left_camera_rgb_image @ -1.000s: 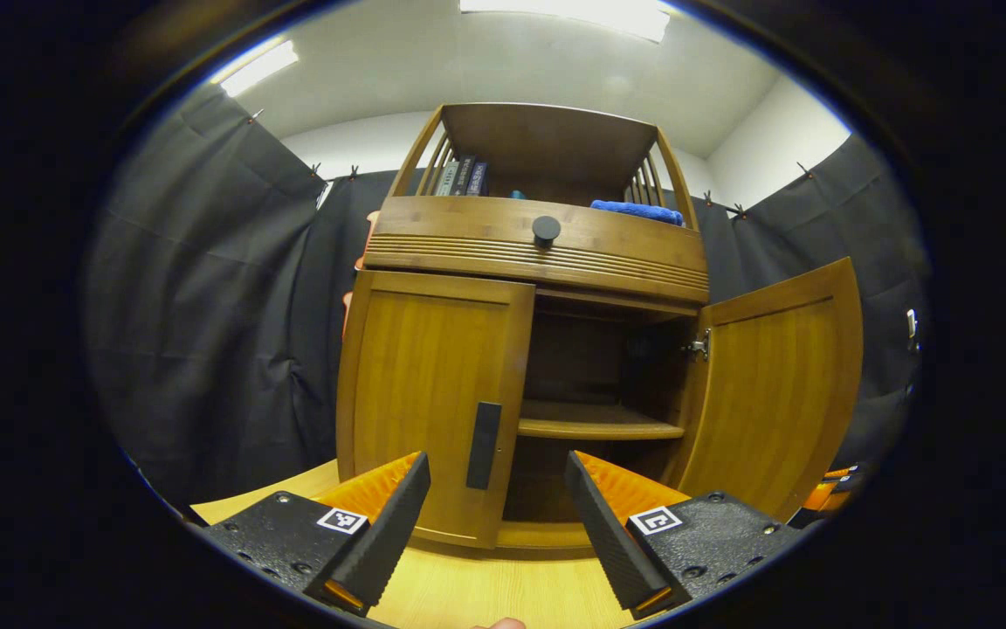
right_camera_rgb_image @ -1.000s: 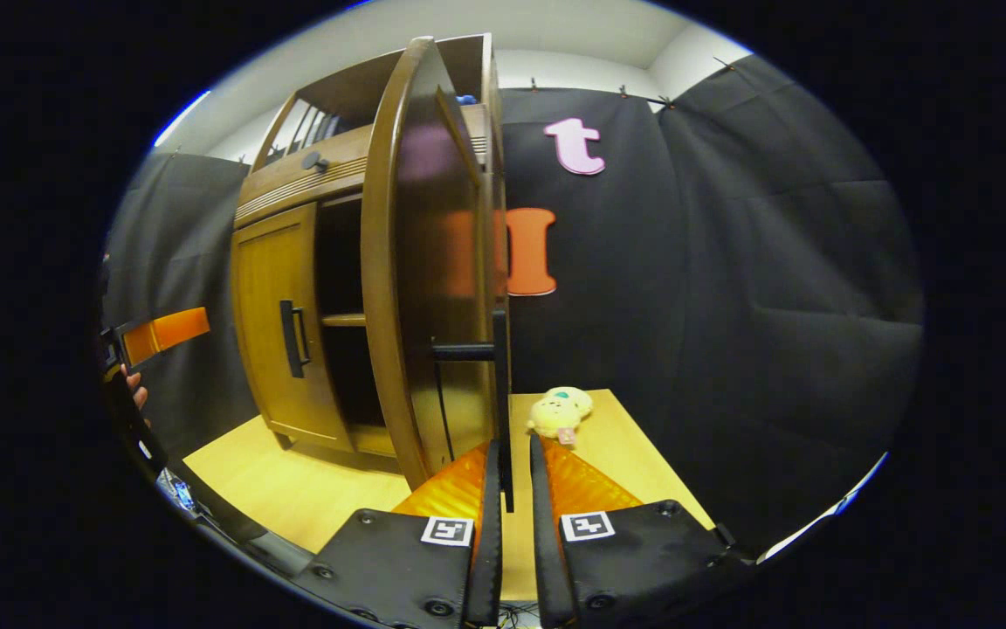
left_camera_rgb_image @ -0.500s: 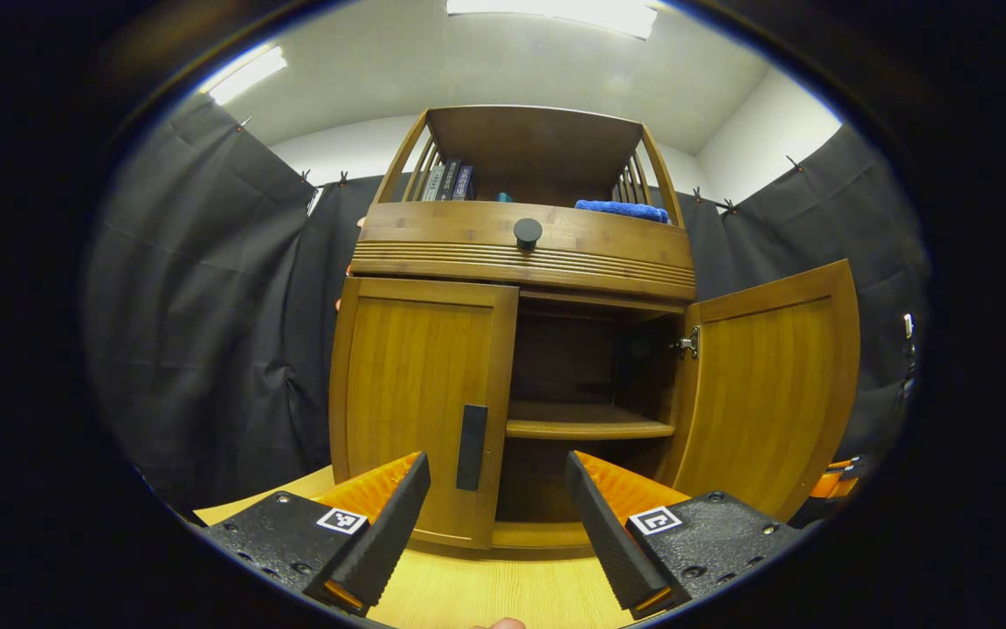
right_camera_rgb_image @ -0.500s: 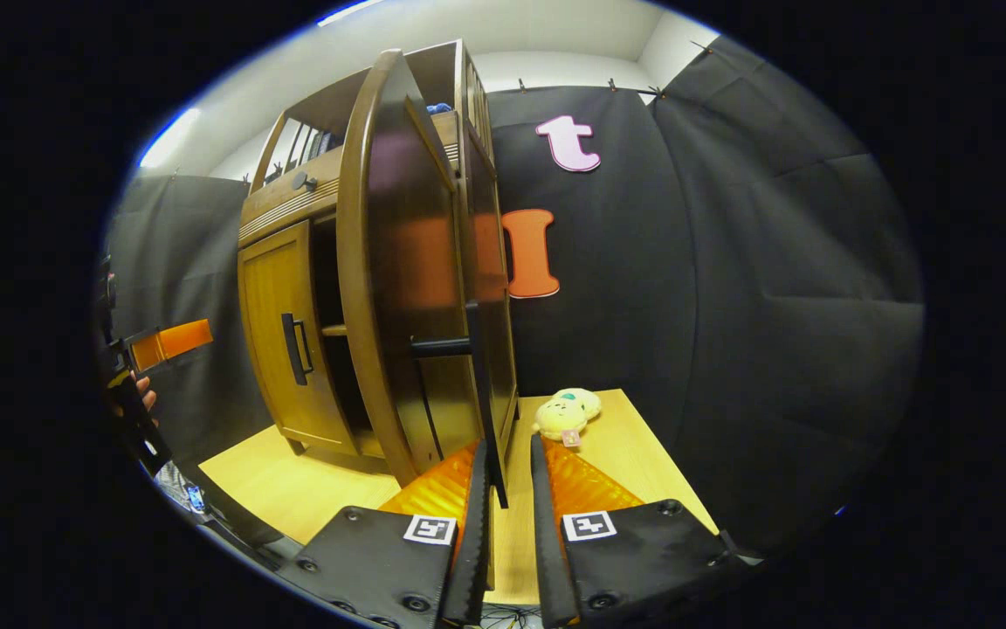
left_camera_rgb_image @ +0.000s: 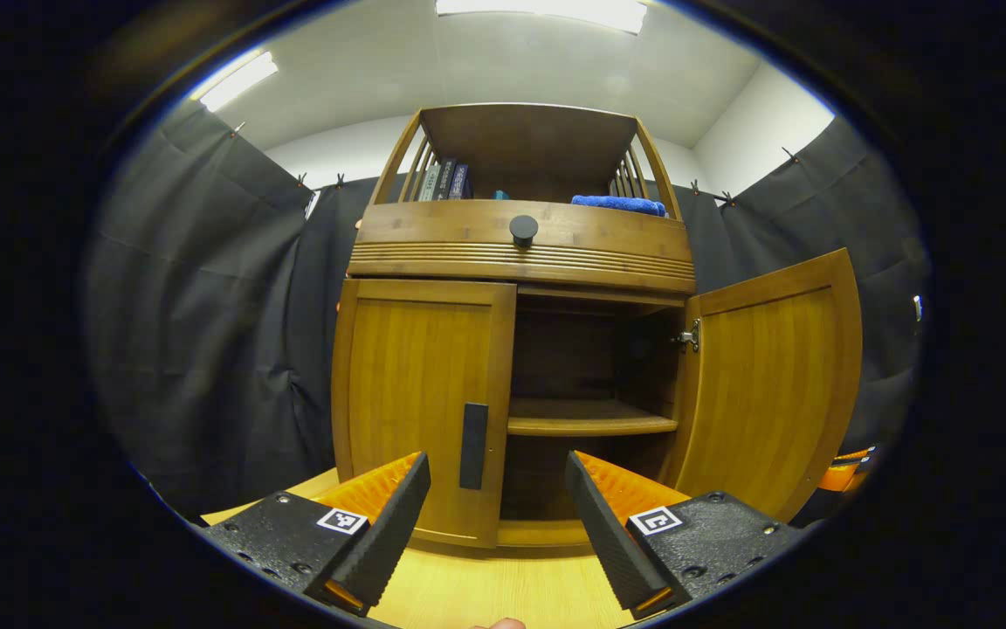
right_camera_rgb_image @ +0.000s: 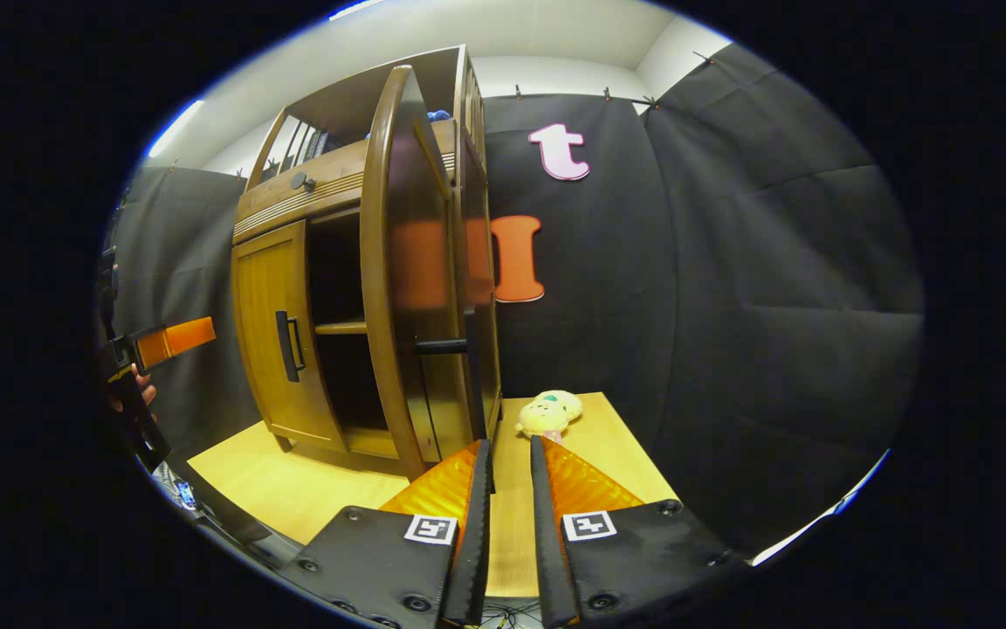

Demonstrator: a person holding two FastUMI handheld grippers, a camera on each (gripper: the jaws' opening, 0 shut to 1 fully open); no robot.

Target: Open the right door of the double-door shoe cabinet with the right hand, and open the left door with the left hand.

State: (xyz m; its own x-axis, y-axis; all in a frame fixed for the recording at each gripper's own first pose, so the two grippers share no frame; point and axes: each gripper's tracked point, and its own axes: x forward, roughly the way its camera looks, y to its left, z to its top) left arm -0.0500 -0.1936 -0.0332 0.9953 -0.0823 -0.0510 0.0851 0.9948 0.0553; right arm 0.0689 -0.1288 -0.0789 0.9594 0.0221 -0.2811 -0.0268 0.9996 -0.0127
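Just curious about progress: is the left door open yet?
No, in the left gripper view the left door sits flush and closed, while the right door is swung open.

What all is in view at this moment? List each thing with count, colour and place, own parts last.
Shoe cabinet: one, brown wood, on the table.
Left door: one, brown, closed, dark handle at its inner edge.
Right door: one, brown, swung open.
Inner shelf: one, brown, behind the open door.
Knob: one, black, on the drawer front.
Books: a few, dark, top shelf left.
Cloth: one, blue, top shelf right.
Plush toy: one, yellow, on the table beside the cabinet.
Table: one, light wood.
Left gripper: open, before the left door.
Right gripper: nearly closed, at the right door's handle.
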